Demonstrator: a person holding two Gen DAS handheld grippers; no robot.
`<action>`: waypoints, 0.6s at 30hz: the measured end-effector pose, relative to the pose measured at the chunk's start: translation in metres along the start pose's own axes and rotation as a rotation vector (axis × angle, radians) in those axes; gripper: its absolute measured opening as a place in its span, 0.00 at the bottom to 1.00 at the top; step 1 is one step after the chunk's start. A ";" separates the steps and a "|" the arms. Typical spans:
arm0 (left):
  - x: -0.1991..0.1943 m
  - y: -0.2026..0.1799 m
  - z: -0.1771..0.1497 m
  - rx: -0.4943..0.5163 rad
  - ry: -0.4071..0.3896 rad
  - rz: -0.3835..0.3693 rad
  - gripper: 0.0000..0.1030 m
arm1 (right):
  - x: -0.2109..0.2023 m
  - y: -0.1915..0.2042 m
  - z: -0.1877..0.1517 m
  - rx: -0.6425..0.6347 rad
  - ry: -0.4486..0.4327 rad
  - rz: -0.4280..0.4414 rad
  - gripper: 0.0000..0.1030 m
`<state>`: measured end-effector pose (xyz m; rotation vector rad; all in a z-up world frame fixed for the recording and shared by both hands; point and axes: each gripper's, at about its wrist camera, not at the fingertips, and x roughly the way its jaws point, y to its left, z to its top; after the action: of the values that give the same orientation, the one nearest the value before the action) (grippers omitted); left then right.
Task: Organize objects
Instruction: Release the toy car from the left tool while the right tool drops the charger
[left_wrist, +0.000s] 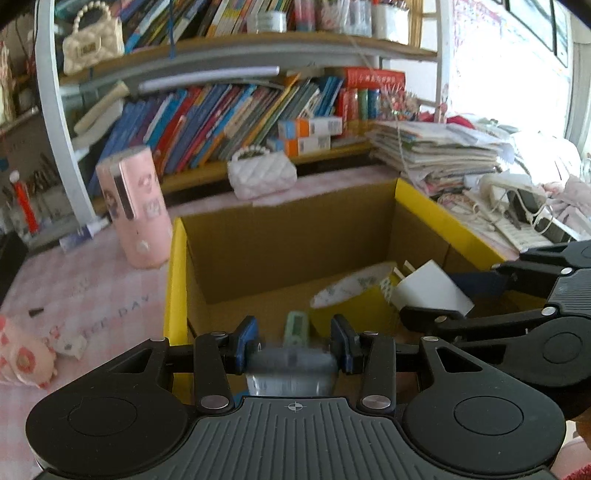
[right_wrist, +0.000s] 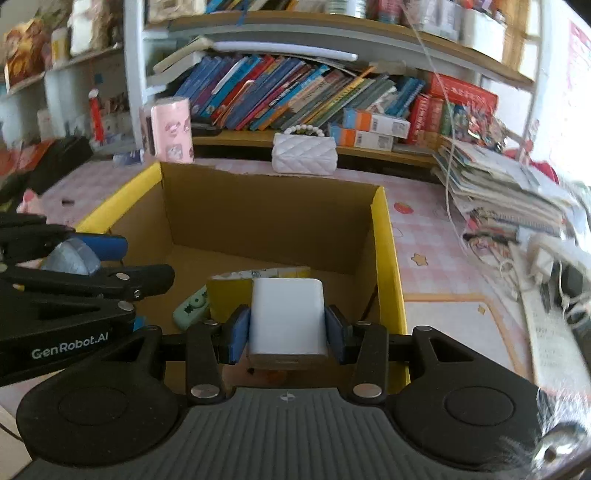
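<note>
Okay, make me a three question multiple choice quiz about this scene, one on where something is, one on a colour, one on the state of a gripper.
1. Where is the white quilted purse?
A. inside the box
B. on the table behind the box
C. on the top shelf

2. What colour is the cardboard box's outside?
A. yellow
B. red
C. green

3. What is the right gripper doing?
A. hanging open, nothing in it
B. shut on a book
C. shut on the white charger

Answers: 1 B, it sits past the box's far wall. 2 A, its outer faces show yellow. 3 C, both pads press the charger's sides.
</note>
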<state>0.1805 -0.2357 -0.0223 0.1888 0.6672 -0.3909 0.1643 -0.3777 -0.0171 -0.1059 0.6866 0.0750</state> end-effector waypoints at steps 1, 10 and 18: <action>0.001 0.001 -0.001 -0.005 0.006 0.001 0.40 | 0.001 0.001 -0.001 -0.012 -0.001 -0.002 0.40; -0.005 -0.002 -0.003 0.005 -0.003 0.009 0.41 | 0.001 -0.003 -0.001 -0.010 0.004 -0.002 0.40; -0.039 0.001 -0.001 -0.022 -0.125 0.031 0.65 | -0.018 -0.002 -0.005 0.071 -0.033 -0.037 0.45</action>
<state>0.1522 -0.2235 0.0011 0.1522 0.5452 -0.3621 0.1479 -0.3807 -0.0094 -0.0493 0.6539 0.0167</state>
